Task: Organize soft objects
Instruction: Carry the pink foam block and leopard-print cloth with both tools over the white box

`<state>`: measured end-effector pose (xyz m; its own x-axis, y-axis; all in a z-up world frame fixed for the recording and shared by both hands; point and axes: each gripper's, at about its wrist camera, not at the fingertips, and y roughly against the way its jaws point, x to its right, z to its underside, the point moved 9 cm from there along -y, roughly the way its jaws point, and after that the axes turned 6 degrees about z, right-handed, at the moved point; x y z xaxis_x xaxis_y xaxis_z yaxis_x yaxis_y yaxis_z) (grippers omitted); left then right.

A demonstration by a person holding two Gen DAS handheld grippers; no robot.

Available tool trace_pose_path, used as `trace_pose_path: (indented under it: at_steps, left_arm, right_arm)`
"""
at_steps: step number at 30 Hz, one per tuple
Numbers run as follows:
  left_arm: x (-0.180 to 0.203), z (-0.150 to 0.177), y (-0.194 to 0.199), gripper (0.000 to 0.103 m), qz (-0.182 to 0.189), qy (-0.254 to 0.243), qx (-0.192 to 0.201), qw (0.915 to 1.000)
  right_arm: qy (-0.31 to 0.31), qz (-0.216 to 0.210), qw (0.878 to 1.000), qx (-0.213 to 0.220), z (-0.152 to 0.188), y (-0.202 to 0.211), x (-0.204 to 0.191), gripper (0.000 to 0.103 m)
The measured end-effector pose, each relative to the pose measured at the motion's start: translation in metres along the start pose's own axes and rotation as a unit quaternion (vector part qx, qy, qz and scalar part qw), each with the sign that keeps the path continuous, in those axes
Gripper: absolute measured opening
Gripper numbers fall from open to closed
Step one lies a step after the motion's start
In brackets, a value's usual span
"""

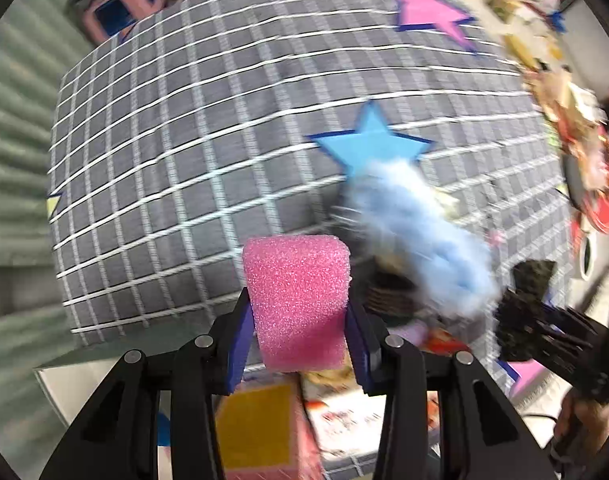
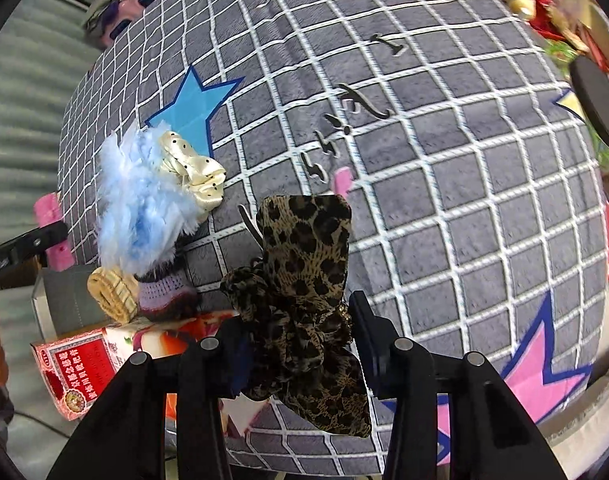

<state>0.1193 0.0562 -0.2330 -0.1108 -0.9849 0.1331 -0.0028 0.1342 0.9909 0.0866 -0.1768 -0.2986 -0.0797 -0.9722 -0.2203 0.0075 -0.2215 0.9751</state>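
Pinching pink sponge (image 1: 298,304), left gripper (image 1: 300,336) hangs above grid mat's (image 1: 176,128) near edge. Right gripper (image 2: 300,344) clamps leopard scrunchie (image 2: 304,288) over same mat, beside blue fluffy scrunchie (image 2: 144,204).

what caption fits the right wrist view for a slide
Right gripper clamps a leopard-print scrunchie above the gray grid mat.

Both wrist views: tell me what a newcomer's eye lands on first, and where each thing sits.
The pink foam block stands out, clamped upright in the left gripper above the grey grid-patterned mat. In the right wrist view, a leopard-print fabric bow fills the right gripper. To its left, a fluffy light-blue scrunchie lies on the mat, overlapping a blue star.
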Motion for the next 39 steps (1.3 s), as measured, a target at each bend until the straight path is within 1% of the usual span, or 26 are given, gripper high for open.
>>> trace_pose_path:
  at_steps: [1, 2, 3, 4, 5, 6, 7, 11, 14, 16, 20, 28, 31, 34, 39]
  left_arm:
    - [0.012, 0.002, 0.001, 0.046, 0.005, -0.010, 0.002, 0.9999]
    - [0.016, 0.013, 0.010, 0.046, 0.010, -0.020, 0.005, 0.9997]
    - [0.019, 0.018, 0.013, 0.046, 0.014, -0.026, 0.007, 0.9995]
    - [0.027, 0.024, 0.016, 0.046, 0.022, -0.036, 0.010, 0.9991]
    - [0.031, 0.026, 0.018, 0.046, 0.026, -0.042, 0.013, 0.9987]
    - [0.037, 0.031, 0.021, 0.046, 0.030, -0.049, 0.015, 0.9982]
    - [0.042, 0.037, 0.024, 0.046, 0.034, -0.055, 0.018, 0.9978]
    - [0.062, 0.061, 0.032, 0.046, 0.053, -0.083, 0.020, 0.9949]
    - [0.077, 0.082, 0.039, 0.046, 0.056, -0.117, 0.023, 0.9912]
    - [0.085, 0.101, 0.044, 0.046, 0.062, -0.139, 0.021, 0.9882]
    - [0.094, 0.135, 0.046, 0.046, 0.065, -0.170, 0.015, 0.9832]
    - [0.087, 0.191, 0.049, 0.046, 0.073, -0.195, -0.001, 0.9780]
    - [0.082, 0.205, 0.051, 0.046, 0.075, -0.201, -0.002, 0.9768]
    - [0.074, 0.215, 0.055, 0.046, 0.076, -0.196, 0.003, 0.9776]
    - [0.051, 0.228, 0.065, 0.046, 0.071, -0.173, 0.020, 0.9821]
  right_arm:
    - [0.000, 0.008, 1.000, 0.004, 0.004, 0.004, 0.003, 0.045]
    - [0.001, 0.011, 1.000, 0.006, 0.019, 0.013, 0.020, 0.045]
    - [0.000, 0.013, 1.000, 0.008, 0.027, 0.016, 0.024, 0.045]
    - [-0.002, 0.014, 1.000, 0.008, 0.038, 0.022, 0.017, 0.045]
    - [-0.005, 0.014, 1.000, 0.007, 0.045, 0.025, 0.019, 0.045]
    - [-0.008, 0.015, 1.000, 0.007, 0.050, 0.027, 0.019, 0.045]
    - [-0.012, 0.015, 1.000, 0.008, 0.056, 0.023, 0.011, 0.045]
    - [-0.026, 0.019, 0.999, 0.012, 0.083, 0.033, 0.012, 0.045]
    - [-0.033, 0.020, 0.999, 0.013, 0.101, 0.038, 0.010, 0.045]
    - [-0.035, 0.022, 0.999, 0.013, 0.109, 0.039, 0.004, 0.045]
    - [-0.037, 0.024, 0.999, 0.012, 0.127, 0.041, -0.008, 0.045]
    - [-0.032, 0.026, 0.999, 0.011, 0.158, 0.041, -0.042, 0.045]
    - [-0.023, 0.025, 0.999, 0.008, 0.170, 0.040, -0.055, 0.045]
    - [-0.005, 0.027, 1.000, 0.006, 0.181, 0.040, -0.071, 0.045]
    - [0.036, 0.033, 0.999, 0.010, 0.189, 0.043, -0.099, 0.045]
